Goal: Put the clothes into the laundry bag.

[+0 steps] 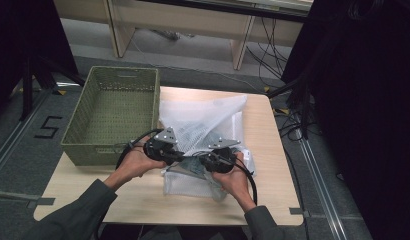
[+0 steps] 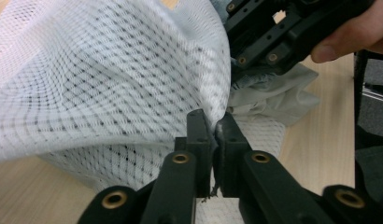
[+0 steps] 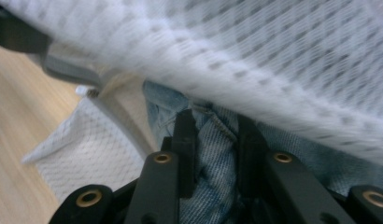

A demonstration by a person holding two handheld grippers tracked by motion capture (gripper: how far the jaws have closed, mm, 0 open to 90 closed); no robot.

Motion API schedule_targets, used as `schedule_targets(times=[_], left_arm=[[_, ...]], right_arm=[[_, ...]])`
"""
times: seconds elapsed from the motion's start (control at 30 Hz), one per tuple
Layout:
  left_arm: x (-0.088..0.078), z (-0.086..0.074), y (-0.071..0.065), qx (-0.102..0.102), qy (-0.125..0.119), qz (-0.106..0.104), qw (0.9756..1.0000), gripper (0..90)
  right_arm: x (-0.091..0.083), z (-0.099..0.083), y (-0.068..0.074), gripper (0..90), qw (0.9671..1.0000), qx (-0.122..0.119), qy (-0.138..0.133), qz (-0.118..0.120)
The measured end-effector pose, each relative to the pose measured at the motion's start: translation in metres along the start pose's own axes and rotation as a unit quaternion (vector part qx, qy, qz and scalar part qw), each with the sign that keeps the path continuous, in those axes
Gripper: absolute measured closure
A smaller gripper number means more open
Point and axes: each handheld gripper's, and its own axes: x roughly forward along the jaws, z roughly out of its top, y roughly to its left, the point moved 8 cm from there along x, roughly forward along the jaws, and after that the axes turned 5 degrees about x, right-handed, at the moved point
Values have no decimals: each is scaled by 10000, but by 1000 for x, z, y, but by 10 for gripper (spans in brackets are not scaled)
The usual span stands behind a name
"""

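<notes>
A white mesh laundry bag lies on the wooden table, its upper layer lifted like a tent. My left gripper is shut on the bag's edge; in the left gripper view the mesh runs down into the pinch of the jaws. My right gripper sits close to the right of it at the bag's mouth. In the right gripper view its jaws are shut on a fold of blue denim cloth under the mesh. The right gripper's black body shows just beyond the left jaws.
A green woven basket stands at the table's left, next to the bag. Pale grey cloth bunches beside the bag's mouth. Bare table lies at the front and right edges. Dark curtains and cables surround the table.
</notes>
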Motion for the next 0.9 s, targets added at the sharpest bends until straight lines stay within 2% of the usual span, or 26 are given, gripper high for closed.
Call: schedule_targets(times=[0.03, 0.07, 0.1, 0.13, 0.17, 0.2, 0.27, 0.3, 0.37, 0.43, 0.47, 0.5, 0.53, 0.63, 0.7, 0.77, 0.8, 0.83, 0.87, 0.9], left_arm=[[-2, 0, -2, 14, -16, 61, 10000, 809], [-3, 0, -2, 108, -28, 110, 9999, 788], [-5, 0, -3, 106, -41, 186, 9998, 773], [-8, 0, -4, 196, -31, 278, 9994, 745], [-12, -2, -7, 279, 78, 315, 9991, 726], [-15, -4, -9, 352, 159, 307, 9988, 714], [-15, -7, -17, 246, 72, 244, 9994, 694], [-15, -10, -21, 196, 112, 194, 9996, 680], [-6, -21, -35, -76, 45, 33, 10000, 642], [5, -33, -46, -203, 120, -121, 9996, 589], [13, -41, -50, -216, 258, -215, 9992, 572], [19, -46, -53, -215, 323, -251, 9989, 563], [24, -49, -54, -275, 347, -217, 9988, 547], [41, -55, -56, -278, 412, -126, 9987, 487], [52, -59, -55, -69, 519, -99, 9986, 452], [58, -65, -52, 309, 846, 2, 9959, 417], [62, -66, -53, 267, 826, 33, 9962, 410], [65, -66, -54, 167, 795, 34, 9967, 412], [68, -69, -51, 290, 902, 49, 9955, 418], [71, -70, -50, 349, 905, 60, 9953, 430]], right_arm=[[1, -1, 0, 745, 10000, -29, -1, 2], [1, -4, 2, 744, 9999, 49, 90, 48], [2, -4, 0, 744, 10000, -21, 35, 12], [4, -3, 0, 744, 9999, 1, -125, -6], [1, -5, 0, 744, 10000, 2, 75, 53], [0, -5, 1, 744, 9999, 14, 82, 60], [1, -4, 1, 744, 10000, -25, 25, 29], [2, -4, 1, 743, 10000, 12, -16, 32], [0, -5, 1, 743, 10000, 18, 79, 59], [-1, -4, 2, 743, 9999, 72, 65, 73], [0, -4, 0, 742, 10000, -15, 24, 45], [-1, -4, 1, 742, 10000, 42, 30, 56], [-1, -3, 1, 742, 10000, 50, 17, 56], [-1, -3, 3, 742, 9999, 112, 46, 78], [-2, -3, 2, 742, 9999, 107, 45, 79], [-2, -3, 3, 742, 9998, 141, 93, 110], [-2, -3, 1, 741, 9999, 52, 65, 92], [-2, -3, 2, 741, 9999, 94, 74, 100], [-3, -4, 2, 741, 9999, 79, 84, 104], [-2, -3, 1, 741, 10000, 42, 49, 76]])
